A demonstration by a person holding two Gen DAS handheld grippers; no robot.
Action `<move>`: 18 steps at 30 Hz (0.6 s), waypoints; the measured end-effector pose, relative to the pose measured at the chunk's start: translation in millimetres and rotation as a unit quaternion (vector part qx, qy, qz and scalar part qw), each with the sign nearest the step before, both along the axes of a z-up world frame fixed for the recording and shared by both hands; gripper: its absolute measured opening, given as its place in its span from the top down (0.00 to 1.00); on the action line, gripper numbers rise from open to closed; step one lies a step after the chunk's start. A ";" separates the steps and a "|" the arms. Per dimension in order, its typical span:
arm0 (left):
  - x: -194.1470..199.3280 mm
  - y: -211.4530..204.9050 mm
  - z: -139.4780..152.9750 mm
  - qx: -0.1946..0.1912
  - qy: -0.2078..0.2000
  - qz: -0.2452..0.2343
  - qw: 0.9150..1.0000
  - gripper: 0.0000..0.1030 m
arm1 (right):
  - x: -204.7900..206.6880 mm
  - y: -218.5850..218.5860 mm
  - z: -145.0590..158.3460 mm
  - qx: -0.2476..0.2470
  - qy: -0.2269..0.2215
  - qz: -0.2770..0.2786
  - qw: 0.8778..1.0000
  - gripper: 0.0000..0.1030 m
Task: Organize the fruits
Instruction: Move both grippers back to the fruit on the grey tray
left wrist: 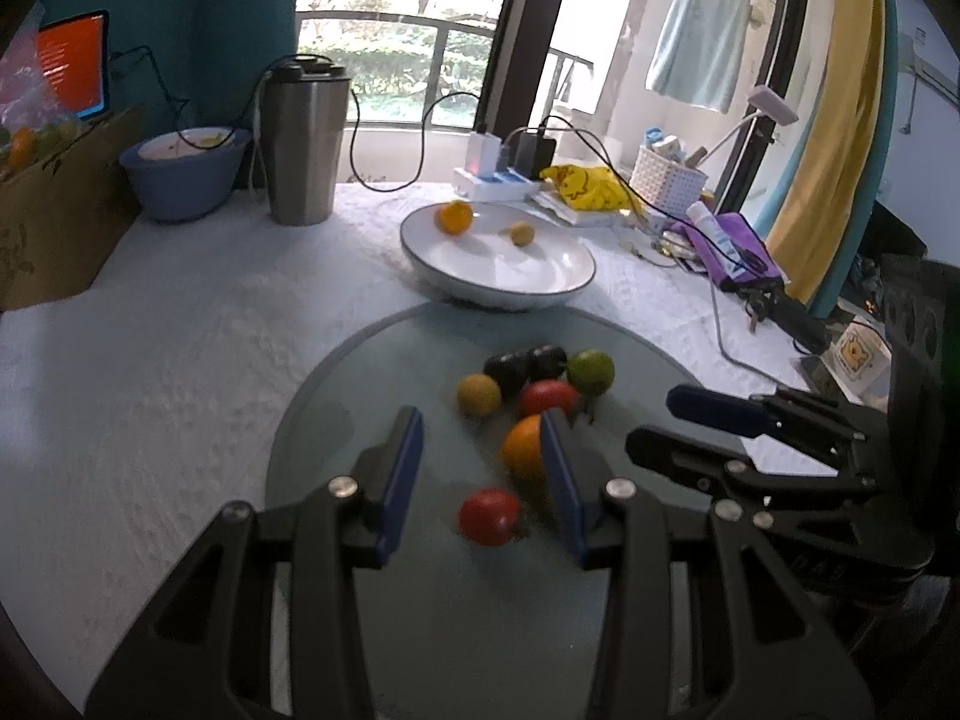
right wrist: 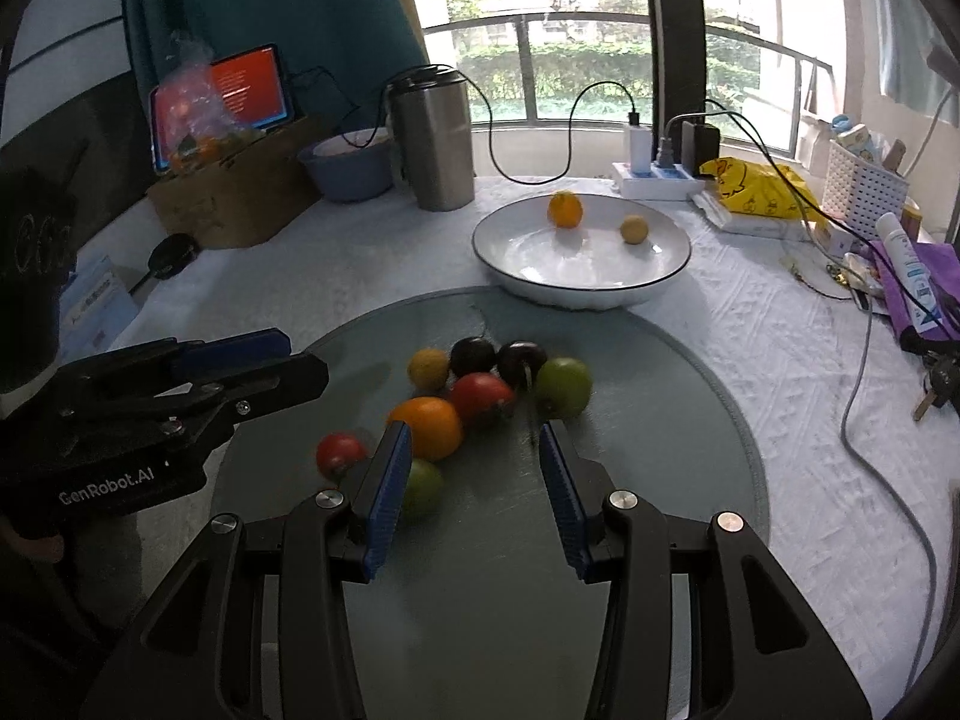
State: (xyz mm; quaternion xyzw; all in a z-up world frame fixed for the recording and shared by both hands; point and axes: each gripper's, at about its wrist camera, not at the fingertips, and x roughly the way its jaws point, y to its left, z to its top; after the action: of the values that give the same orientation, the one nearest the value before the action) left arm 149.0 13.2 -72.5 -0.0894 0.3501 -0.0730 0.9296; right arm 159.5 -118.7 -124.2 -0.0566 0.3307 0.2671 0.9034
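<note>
We see a white-clothed table [right wrist: 750, 360], then a round grey mat [right wrist: 660, 420] bearing clustered fruits [right wrist: 480, 396], beyond it a white plate [right wrist: 510, 264] holding an orange [right wrist: 565, 209] and a small yellow fruit [right wrist: 634, 229]. Our left gripper [left wrist: 480, 468] and right gripper [right wrist: 474, 483] hover over the mat, jaws parted, holding nothing.

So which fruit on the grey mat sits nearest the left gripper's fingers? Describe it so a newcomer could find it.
Start at the round grey mat in front of the white plate. A cluster of fruit lies on it; below the cluster, between the left gripper fingers in its own view, lies a red fruit. It lies apart from the pile, just below the large orange.
</note>
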 end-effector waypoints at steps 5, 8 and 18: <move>-5.5 4.1 -8.4 -0.005 0.007 0.004 1.000 0.59 | -3.8 9.5 -8.1 -0.006 0.011 0.012 1.000 0.55; -8.9 7.3 -14.4 -0.009 0.013 0.006 1.000 0.59 | -4.7 14.9 -14.1 -0.012 0.019 0.019 1.000 0.55; -14.7 13.1 -32.3 -0.021 0.031 0.013 0.999 0.58 | -3.4 31.0 -33.4 -0.028 0.034 0.031 0.999 0.55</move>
State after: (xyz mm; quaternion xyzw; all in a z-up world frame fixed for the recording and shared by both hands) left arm 134.3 26.3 -104.9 -0.1154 0.3758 -0.0649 0.9172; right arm 156.2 -87.7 -157.6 -0.0832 0.3671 0.2872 0.8808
